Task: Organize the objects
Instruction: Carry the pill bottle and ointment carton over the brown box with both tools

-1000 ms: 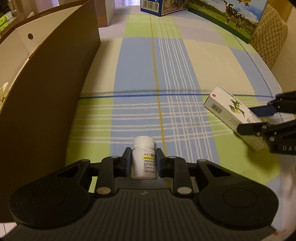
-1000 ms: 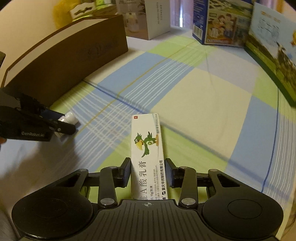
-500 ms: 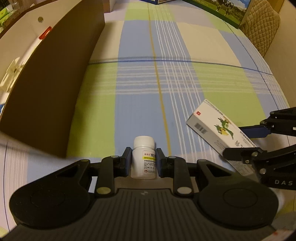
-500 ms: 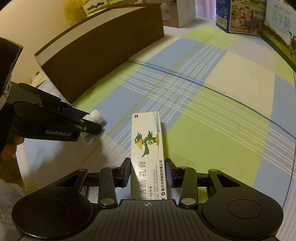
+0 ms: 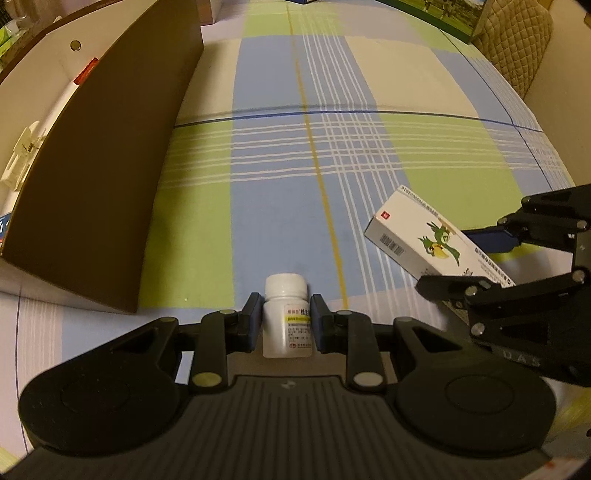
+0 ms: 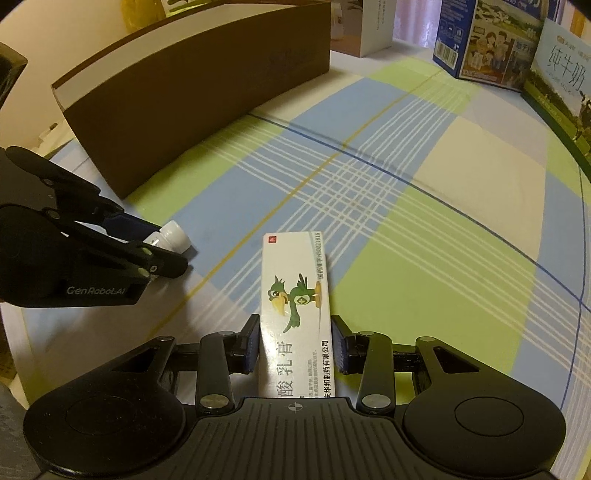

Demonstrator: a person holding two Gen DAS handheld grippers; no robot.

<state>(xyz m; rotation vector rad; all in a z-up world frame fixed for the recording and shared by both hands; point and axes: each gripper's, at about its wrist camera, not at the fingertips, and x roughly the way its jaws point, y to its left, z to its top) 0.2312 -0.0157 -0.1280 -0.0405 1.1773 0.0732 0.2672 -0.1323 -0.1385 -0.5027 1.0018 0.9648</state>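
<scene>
My left gripper [image 5: 284,314] is shut on a small white pill bottle [image 5: 286,317] with a white cap, held above the plaid cloth. Off to its right, my right gripper [image 5: 476,258] grips a long white medicine box with a green bird [image 5: 428,236]. In the right wrist view that white box [image 6: 295,295] sits between the pads of the right gripper [image 6: 295,332], which is shut on it. The left gripper [image 6: 147,243] shows at the left there, with the bottle's cap [image 6: 173,234] poking out between its fingers.
A large brown cardboard box [image 5: 99,177] with an open top stands at the left, also seen as the brown box [image 6: 199,85] at the back left. Milk cartons [image 6: 484,40] and a white carton [image 6: 376,26] line the far edge. A quilted chair back [image 5: 517,44] stands at right.
Both grippers, each keeping its object, have drawn back toward the near end of the brown box. The box's near corner now shows beside the left gripper. Grips are unchanged.
</scene>
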